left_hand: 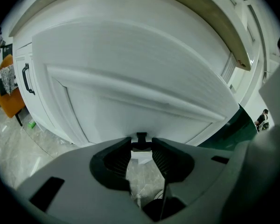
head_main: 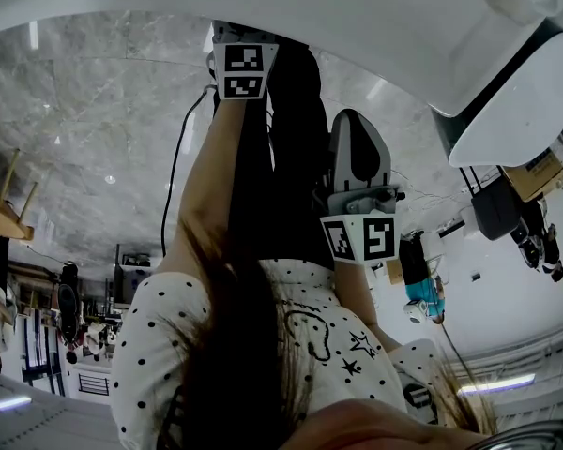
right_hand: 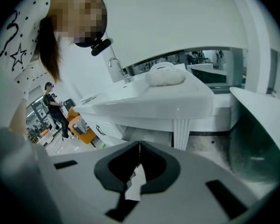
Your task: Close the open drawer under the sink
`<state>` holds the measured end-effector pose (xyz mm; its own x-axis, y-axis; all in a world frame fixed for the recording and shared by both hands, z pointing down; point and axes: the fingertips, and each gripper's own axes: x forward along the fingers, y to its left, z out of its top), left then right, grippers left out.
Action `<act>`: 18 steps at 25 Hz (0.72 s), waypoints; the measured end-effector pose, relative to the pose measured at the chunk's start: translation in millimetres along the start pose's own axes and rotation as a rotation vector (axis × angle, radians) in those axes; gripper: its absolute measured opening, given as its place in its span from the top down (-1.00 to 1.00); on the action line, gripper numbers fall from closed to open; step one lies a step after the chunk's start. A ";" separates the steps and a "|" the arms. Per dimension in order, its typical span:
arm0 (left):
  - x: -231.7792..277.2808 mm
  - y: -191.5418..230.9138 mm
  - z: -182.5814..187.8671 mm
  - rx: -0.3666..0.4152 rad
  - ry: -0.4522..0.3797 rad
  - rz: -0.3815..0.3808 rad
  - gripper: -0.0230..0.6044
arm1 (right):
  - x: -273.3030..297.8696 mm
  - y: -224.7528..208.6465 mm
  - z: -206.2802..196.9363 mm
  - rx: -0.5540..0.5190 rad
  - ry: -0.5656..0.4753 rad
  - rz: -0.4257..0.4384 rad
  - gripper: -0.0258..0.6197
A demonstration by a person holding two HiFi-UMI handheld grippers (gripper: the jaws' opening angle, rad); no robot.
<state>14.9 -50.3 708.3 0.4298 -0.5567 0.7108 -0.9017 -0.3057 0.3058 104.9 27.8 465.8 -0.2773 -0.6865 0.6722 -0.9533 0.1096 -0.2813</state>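
In the left gripper view the white drawer front [left_hand: 144, 73] under the counter fills the frame, tilted towards me. My left gripper [left_hand: 141, 143] is right against it, its jaws closed to a narrow gap around a short black handle [left_hand: 141, 136]. In the head view only the left gripper's marker cube [head_main: 240, 71] shows, up against the white cabinet [head_main: 357, 17]. My right gripper [right_hand: 139, 144] is shut on nothing and hangs away from the cabinet, facing the white sink counter [right_hand: 177, 104] with its faucet [right_hand: 115, 64].
A white bundle [right_hand: 164, 74] lies on the counter. An orange chair [right_hand: 81, 127] and a standing person [right_hand: 51, 104] are beyond on the left. Another black cabinet handle [left_hand: 25, 78] sits at the left. The marble floor [head_main: 103, 111] spreads below; my legs and dotted shirt [head_main: 263, 326] fill the head view.
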 end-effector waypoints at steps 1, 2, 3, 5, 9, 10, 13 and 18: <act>0.3 0.2 0.1 0.000 0.000 0.000 0.47 | 0.4 -0.4 0.1 0.001 0.000 0.000 0.87; 0.8 0.3 0.5 -0.001 -0.001 0.000 0.47 | 0.8 -1.0 0.1 0.001 -0.001 -0.001 0.87; 1.1 0.2 0.9 -0.001 -0.002 0.001 0.47 | 0.9 -1.3 0.1 0.002 -0.001 -0.002 0.87; 0.8 0.0 1.2 -0.002 -0.002 0.002 0.47 | 0.5 -1.1 -0.2 0.003 0.001 -0.002 0.87; 2.6 0.0 2.3 -0.004 0.000 0.001 0.47 | 0.9 -1.6 -0.9 0.005 0.001 -0.004 0.87; 3.4 0.2 2.6 -0.004 0.001 0.001 0.47 | 1.3 -1.9 -0.9 0.005 0.001 -0.005 0.87; 3.9 1.4 3.3 -0.004 0.001 0.004 0.47 | 1.8 -2.1 -0.4 0.007 0.002 -0.007 0.87; 3.8 0.2 2.1 -0.004 0.001 0.002 0.47 | 0.3 -4.0 -1.7 0.009 0.001 -0.012 0.87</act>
<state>16.4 -54.1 709.8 0.4277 -0.5567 0.7121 -0.9028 -0.3013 0.3067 108.4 28.4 468.3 -0.2663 -0.6869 0.6762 -0.9553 0.0948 -0.2800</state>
